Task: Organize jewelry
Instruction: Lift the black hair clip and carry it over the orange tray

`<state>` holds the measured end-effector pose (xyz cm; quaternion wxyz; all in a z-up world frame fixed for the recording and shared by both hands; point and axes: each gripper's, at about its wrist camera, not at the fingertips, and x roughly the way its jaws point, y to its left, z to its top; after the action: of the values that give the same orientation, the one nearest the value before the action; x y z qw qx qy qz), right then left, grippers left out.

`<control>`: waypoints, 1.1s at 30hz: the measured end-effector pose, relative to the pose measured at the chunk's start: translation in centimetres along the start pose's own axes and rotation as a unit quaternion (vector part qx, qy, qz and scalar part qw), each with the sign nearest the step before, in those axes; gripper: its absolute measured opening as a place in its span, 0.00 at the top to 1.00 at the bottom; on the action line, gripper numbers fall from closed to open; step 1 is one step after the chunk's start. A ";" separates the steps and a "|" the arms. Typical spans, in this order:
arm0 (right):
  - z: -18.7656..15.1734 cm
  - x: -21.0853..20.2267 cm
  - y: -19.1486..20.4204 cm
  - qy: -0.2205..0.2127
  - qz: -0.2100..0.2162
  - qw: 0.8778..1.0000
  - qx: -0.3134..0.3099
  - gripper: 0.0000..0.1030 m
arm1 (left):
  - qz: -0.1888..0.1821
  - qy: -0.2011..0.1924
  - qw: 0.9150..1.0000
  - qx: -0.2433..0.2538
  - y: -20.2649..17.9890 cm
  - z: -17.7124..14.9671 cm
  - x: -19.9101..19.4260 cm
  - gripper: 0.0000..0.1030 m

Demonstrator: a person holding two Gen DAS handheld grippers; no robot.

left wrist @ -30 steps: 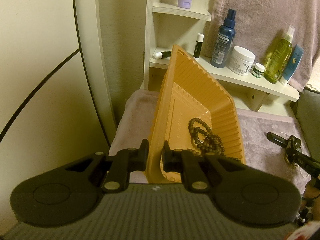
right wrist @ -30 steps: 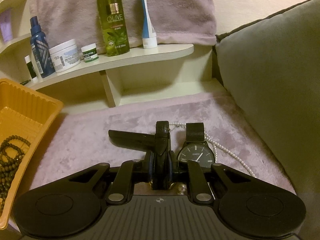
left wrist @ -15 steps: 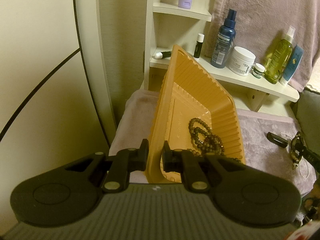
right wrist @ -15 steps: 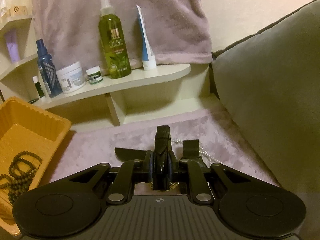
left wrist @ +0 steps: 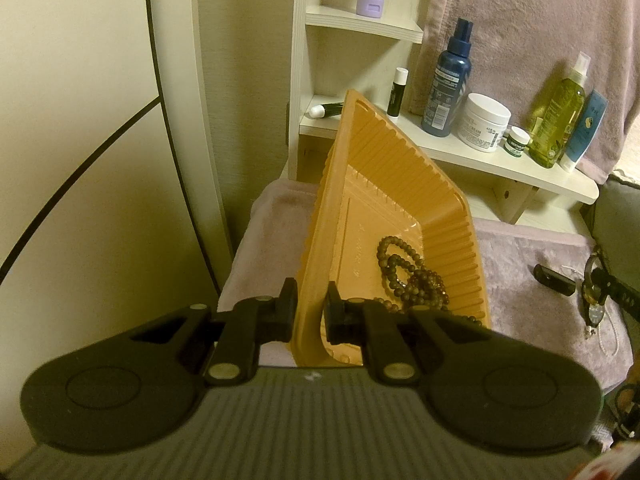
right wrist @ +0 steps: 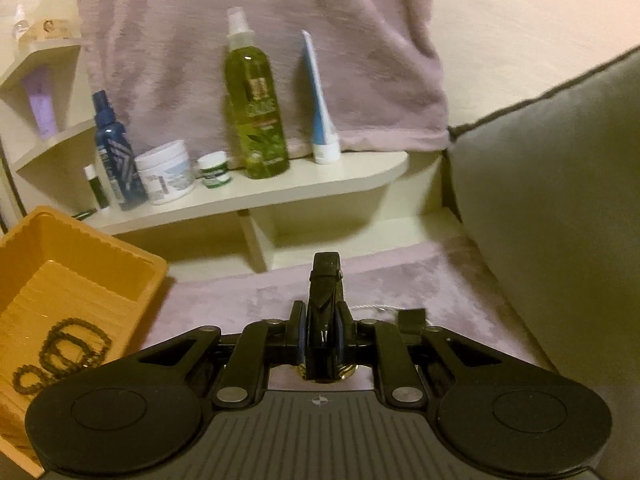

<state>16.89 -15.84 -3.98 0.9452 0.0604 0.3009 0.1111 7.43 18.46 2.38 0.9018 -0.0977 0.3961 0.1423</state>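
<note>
A mauve plush cloth [right wrist: 420, 280] covers the surface, with a cream shelf [right wrist: 280, 188] of bottles and jars behind it, a towel [right wrist: 260, 60] hanging above, and a grey cushion [right wrist: 560, 200] to the right. At the left an orange ribbed tray [left wrist: 440, 208] is tilted up on its side; dark brown bead bracelets [left wrist: 408, 272] lie heaped in its lower corner. The left gripper [left wrist: 310, 312] is clamped on the tray's near rim, one finger on each side of the wall. The right gripper [right wrist: 322, 340] is pinched on the black strap of a watch [right wrist: 326, 288], which stands up between the fingers, a gold-coloured case edge showing below. Past it on the cloth lie a second black strap [right wrist: 412, 318] and a thin string of pearls [right wrist: 372, 308].
</note>
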 end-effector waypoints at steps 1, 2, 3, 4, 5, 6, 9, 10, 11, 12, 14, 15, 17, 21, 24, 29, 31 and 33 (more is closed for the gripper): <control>0.1 0.0 0.3 0.000 0.003 1.000 -0.001 0.86 | 0.000 0.000 1.000 0.000 -0.1 0.0 0.0 0.89; 0.2 0.1 0.5 0.000 0.006 1.000 -0.002 0.86 | 0.000 0.000 1.000 0.000 -0.1 0.0 0.0 0.89; 0.3 0.1 0.8 0.001 0.009 1.000 -0.005 0.86 | 0.000 0.000 1.000 0.000 0.0 0.0 0.0 0.89; 0.3 0.2 1.1 0.001 0.011 1.000 -0.006 0.86 | 0.000 0.000 1.000 0.001 -0.1 0.0 0.0 0.89; 0.4 0.3 1.3 0.002 0.015 1.000 -0.007 0.86 | 0.000 0.000 1.000 0.001 -0.1 0.0 0.0 0.89; 0.4 0.3 1.6 0.002 0.018 1.000 -0.009 0.86 | -0.001 0.000 1.000 0.000 -0.1 0.0 0.0 0.89; 0.6 0.5 2.4 0.002 0.026 1.000 -0.013 0.86 | 0.000 0.000 1.000 0.001 -0.1 0.0 0.0 0.89; 0.6 0.5 2.7 0.002 0.029 0.999 -0.014 0.86 | 0.000 0.000 1.000 0.001 -0.2 0.0 0.0 0.89; 0.7 0.6 2.9 0.002 0.032 0.999 -0.015 0.86 | 0.000 0.000 1.000 0.001 -0.2 0.0 0.0 0.89; 0.7 0.6 3.2 0.002 0.035 0.999 -0.016 0.86 | 0.000 0.000 1.000 0.001 -0.1 0.0 0.0 0.89; 0.8 0.7 3.7 0.003 0.041 0.999 -0.020 0.86 | 0.000 -0.001 1.000 0.001 -0.2 0.0 0.0 0.89; 0.9 0.8 4.0 0.003 0.045 0.999 -0.021 0.86 | 0.000 -0.001 1.000 0.001 -0.2 0.0 -0.1 0.89; 1.0 0.8 4.6 0.003 0.053 0.998 -0.026 0.86 | 0.000 -0.001 1.000 0.001 -0.2 0.0 -0.1 0.89; 1.2 0.9 6.0 0.006 0.074 0.997 -0.034 0.86 | 0.001 -0.001 1.000 0.001 -0.2 0.0 0.0 0.89; 1.4 0.9 7.3 0.008 0.095 0.995 -0.040 0.86 | 0.001 -0.001 1.000 0.002 -0.4 0.0 -0.1 0.89; 1.5 0.9 9.9 0.013 0.137 0.989 -0.053 0.86 | 0.001 -0.002 1.000 0.002 -0.4 0.0 -0.2 0.89; 1.5 0.9 11.0 0.013 0.152 0.987 -0.059 0.86 | 0.001 -0.002 1.000 0.002 -0.4 0.0 -0.2 0.89; 1.5 0.9 11.9 0.015 0.164 0.984 -0.063 0.86 | 0.001 -0.002 1.000 0.001 -0.4 0.0 -0.2 0.89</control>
<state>16.43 -4.17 -1.18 0.9116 0.0478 0.2932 0.2840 7.40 18.02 2.57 0.9025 -0.0960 0.3949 0.1426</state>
